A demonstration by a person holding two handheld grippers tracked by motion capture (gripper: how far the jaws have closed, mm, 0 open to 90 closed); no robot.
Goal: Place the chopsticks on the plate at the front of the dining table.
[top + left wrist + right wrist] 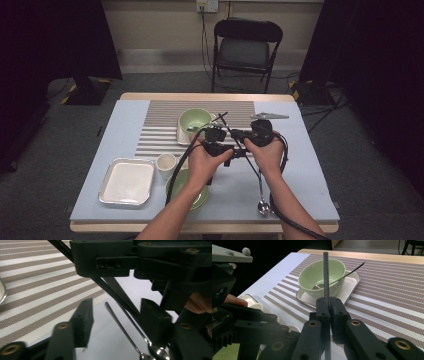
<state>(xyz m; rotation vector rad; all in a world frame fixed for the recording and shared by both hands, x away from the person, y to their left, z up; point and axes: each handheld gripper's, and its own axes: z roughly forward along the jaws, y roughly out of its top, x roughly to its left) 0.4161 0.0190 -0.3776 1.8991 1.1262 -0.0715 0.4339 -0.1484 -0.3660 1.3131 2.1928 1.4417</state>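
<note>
The right gripper (327, 305), with the green bowl (312, 277) at its twelve o'clock, is clenched on a black chopstick (326, 275) pointing the same way. The left gripper (117, 315) is released, its jaws flanking that stick. This looks like a handover; next, the left jaws need to pinch it squarely.

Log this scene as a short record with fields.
right gripper: shut on a dark stick, held upright in front of the green bowl
left gripper: jaws open, nothing pinched, pointed toward the long spoon on the table
green bowl: on a white dish on the striped mat, small spoon inside
near side: silver tray, white cup, green plate
</note>
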